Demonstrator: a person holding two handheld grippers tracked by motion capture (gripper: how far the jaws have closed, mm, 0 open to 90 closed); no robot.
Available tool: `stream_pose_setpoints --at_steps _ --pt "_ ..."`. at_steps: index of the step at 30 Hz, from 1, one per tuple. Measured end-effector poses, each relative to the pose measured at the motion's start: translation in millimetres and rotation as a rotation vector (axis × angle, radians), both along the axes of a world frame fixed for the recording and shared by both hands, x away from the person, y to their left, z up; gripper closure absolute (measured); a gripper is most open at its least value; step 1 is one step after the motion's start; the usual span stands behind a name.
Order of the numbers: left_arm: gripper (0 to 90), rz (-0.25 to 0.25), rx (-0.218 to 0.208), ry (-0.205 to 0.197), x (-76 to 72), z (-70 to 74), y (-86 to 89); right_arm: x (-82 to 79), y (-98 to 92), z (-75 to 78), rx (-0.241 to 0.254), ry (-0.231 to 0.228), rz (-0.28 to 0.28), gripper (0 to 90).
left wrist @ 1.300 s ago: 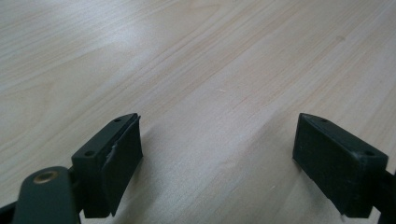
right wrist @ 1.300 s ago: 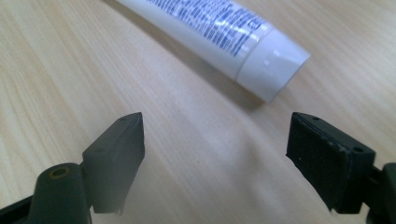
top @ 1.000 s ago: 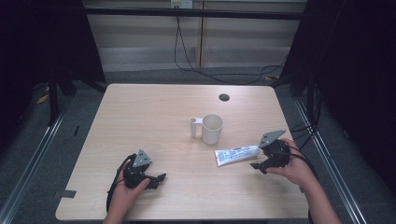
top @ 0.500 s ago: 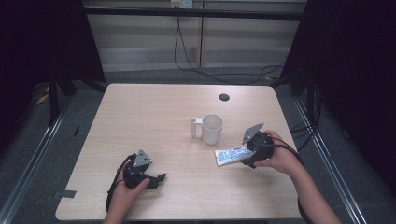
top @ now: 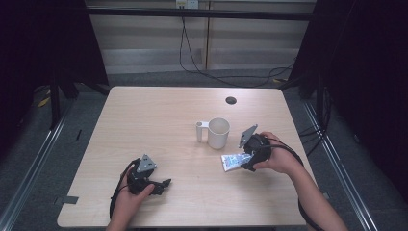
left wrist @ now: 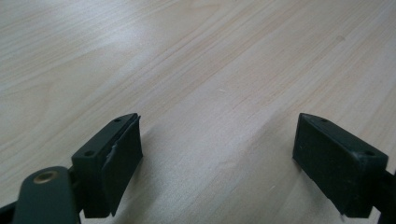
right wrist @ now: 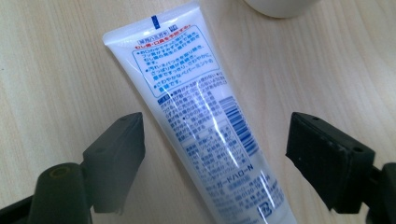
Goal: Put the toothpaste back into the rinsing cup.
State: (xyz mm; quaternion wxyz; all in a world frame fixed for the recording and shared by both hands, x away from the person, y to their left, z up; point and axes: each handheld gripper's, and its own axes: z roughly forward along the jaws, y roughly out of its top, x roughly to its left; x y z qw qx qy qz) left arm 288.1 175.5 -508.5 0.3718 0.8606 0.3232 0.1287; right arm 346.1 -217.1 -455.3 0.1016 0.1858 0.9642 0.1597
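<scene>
A white tube [right wrist: 201,112] with blue and red print lies flat on the wooden table [top: 159,120], just right of a white mug [top: 218,133]. My right gripper [right wrist: 212,161] hovers right over the tube [top: 233,161], open, with one jaw on each side of it and not touching. In the high view the right gripper [top: 246,162] covers the tube's right end. My left gripper [top: 163,184] rests low at the table's front left, open, with bare wood between its fingers [left wrist: 116,161].
The mug's base [right wrist: 280,7] shows at the top edge of the right gripper view, close beyond the tube's crimped end. A small dark round hole [top: 231,100] sits near the table's far edge. Cables trail from both grippers.
My right gripper moved left from the table's right side onto the tube, and now straddles it. The left gripper stayed where it was.
</scene>
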Motion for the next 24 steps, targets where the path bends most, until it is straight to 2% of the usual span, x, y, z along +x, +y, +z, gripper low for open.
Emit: stream_pose_setpoints --at_steps 4,6,14,19,20,21,24 --pt "15.4 0.001 0.000 0.000 0.0 0.0 0.0 4.0 6.2 -3.4 -0.010 0.021 0.017 20.5" --pt "15.4 0.001 0.000 0.001 -0.1 0.0 0.0 5.2 12.0 -4.5 -0.039 0.023 0.041 22.8" --pt "15.4 0.000 0.000 0.000 0.0 0.0 0.0 9.2 16.7 -7.2 -0.057 0.036 0.072 25.3" --pt "15.4 0.000 0.000 0.000 0.0 0.0 0.0 10.5 20.0 -10.4 -0.061 0.060 0.080 26.3" --pt "15.4 0.000 -0.001 -0.001 0.0 -0.1 0.0 11.0 21.6 -12.1 -0.073 0.071 0.101 29.7" --pt "15.4 0.000 -0.001 -0.001 0.0 -0.1 0.0 10.2 22.4 -12.9 -0.076 0.082 0.095 31.1" --pt "15.4 0.000 0.001 0.001 0.0 0.1 0.0 9.9 25.5 -15.2 -0.101 0.073 0.114 32.7"
